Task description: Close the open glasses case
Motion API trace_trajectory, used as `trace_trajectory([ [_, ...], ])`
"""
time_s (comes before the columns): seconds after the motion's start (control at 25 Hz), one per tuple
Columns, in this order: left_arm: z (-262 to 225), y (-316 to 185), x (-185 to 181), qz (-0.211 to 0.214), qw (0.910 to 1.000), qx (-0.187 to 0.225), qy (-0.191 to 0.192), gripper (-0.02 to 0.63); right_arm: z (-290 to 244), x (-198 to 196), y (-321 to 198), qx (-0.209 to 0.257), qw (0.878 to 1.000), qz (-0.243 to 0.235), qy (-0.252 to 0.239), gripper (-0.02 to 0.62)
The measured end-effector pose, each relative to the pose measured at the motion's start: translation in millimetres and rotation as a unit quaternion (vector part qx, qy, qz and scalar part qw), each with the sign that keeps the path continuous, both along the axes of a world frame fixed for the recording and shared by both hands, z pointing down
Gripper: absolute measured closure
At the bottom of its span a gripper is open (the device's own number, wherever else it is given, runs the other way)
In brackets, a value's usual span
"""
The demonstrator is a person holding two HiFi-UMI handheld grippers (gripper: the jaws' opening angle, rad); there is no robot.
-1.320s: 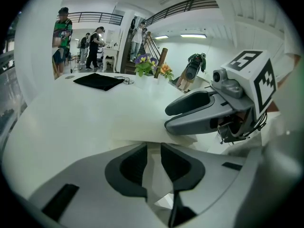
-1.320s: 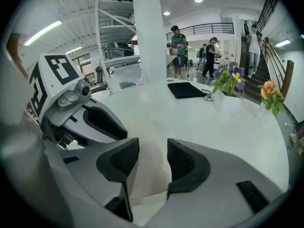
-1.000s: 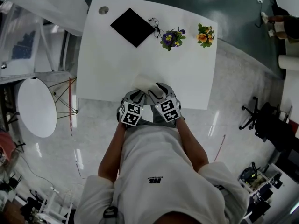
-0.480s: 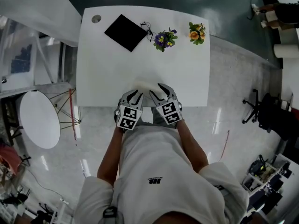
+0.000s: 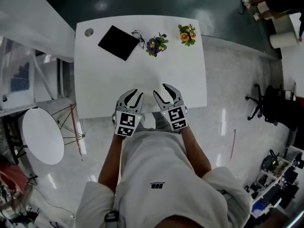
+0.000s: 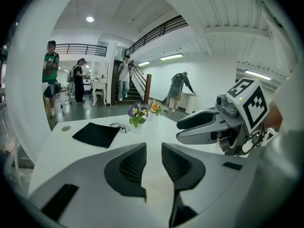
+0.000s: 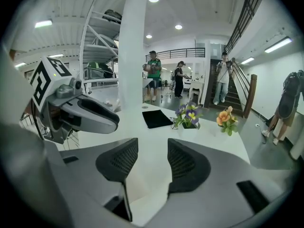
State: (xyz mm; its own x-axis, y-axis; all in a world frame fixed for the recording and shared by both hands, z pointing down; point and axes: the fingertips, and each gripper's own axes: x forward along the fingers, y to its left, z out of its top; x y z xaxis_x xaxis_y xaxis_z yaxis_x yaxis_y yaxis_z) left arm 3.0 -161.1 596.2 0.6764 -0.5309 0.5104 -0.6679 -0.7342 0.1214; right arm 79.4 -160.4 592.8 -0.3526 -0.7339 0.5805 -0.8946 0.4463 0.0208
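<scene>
A flat black square item (image 5: 118, 42) lies at the table's far left, with a pair of dark-framed glasses (image 5: 137, 33) beside it; both also show in the left gripper view as the black square (image 6: 97, 134) and the glasses (image 6: 119, 126). I cannot make out a glasses case for certain; a pale rounded shape (image 5: 148, 121) sits between the gripper bodies at the near table edge. My left gripper (image 5: 134, 94) and right gripper (image 5: 164, 89) hover side by side over the near edge. Both are open, with nothing between the jaws.
The white table (image 5: 104, 80) carries a purple flower pot (image 5: 156, 44) and an orange flower pot (image 5: 187, 34) along its far side. A round white side table (image 5: 42, 134) stands to the left on the floor. People stand far off in the hall (image 7: 153, 75).
Both grippers have drawn back toward the near table edge. The pale lump that lay just ahead of their tips no longer shows on the tabletop.
</scene>
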Motion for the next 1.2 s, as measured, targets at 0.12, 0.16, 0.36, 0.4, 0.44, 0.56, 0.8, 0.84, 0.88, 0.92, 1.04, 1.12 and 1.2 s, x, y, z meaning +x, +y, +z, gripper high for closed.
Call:
trace_trajectory([
  [0.12,-16.8,-3.3,4.1,-0.003,0.9998,0.019,0.003,0.494,-18.3,4.3,-0.5,0.019,1.000,0.000,-0.001,0.399],
  [0.16,-21.7,-3.5,5.3,-0.005,0.9997,0.025,0.004,0.494,-24.2,5.4,0.1,0.025,1.000,-0.003,0.001,0.399],
  [0.36,-41.1,-2.1,10.8,-0.031,0.9984,0.047,-0.001,0.494,-47.9,13.6,5.1,0.049,0.999,-0.018,-0.010,0.400],
  [0.4,-44.1,-1.2,12.5,-0.039,0.9981,0.049,-0.002,0.494,-51.0,16.8,6.5,0.051,0.998,-0.021,-0.014,0.400],
  [0.44,-47.2,-0.2,14.7,-0.047,0.9976,0.051,-0.004,0.494,-53.6,20.5,7.8,0.053,0.998,-0.024,-0.018,0.400],
  [0.56,-57.8,3.4,23.3,-0.073,0.9956,0.057,-0.011,0.494,-59.2,33.5,11.1,0.056,0.997,-0.038,-0.031,0.405],
  [0.8,-72.2,13.5,37.8,-0.129,0.9886,0.070,-0.030,0.494,-66.9,52.1,13.2,0.062,0.993,-0.081,-0.052,0.407],
  [0.84,-73.4,15.2,38.1,-0.140,0.9870,0.071,-0.033,0.494,-67.6,53.2,12.8,0.063,0.992,-0.090,-0.055,0.407],
  [0.88,-74.4,17.0,38.3,-0.150,0.9855,0.072,-0.035,0.494,-68.5,54.1,12.4,0.064,0.991,-0.098,-0.058,0.407],
  [0.92,-75.5,18.7,38.5,-0.158,0.9841,0.073,-0.037,0.494,-69.8,54.8,12.1,0.065,0.990,-0.106,-0.060,0.408],
  [1.04,-79.1,23.2,37.9,-0.172,0.9814,0.074,-0.040,0.494,-76.5,52.8,11.0,0.071,0.988,-0.121,-0.064,0.410],
  [1.12,-81.1,25.7,36.5,-0.177,0.9805,0.075,-0.042,0.494,-81.4,48.8,10.9,0.076,0.987,-0.127,-0.067,0.410],
  [1.2,-82.8,28.5,35.0,-0.180,0.9797,0.077,-0.044,0.494,-85.7,44.4,11.9,0.080,0.986,-0.132,-0.069,0.411],
])
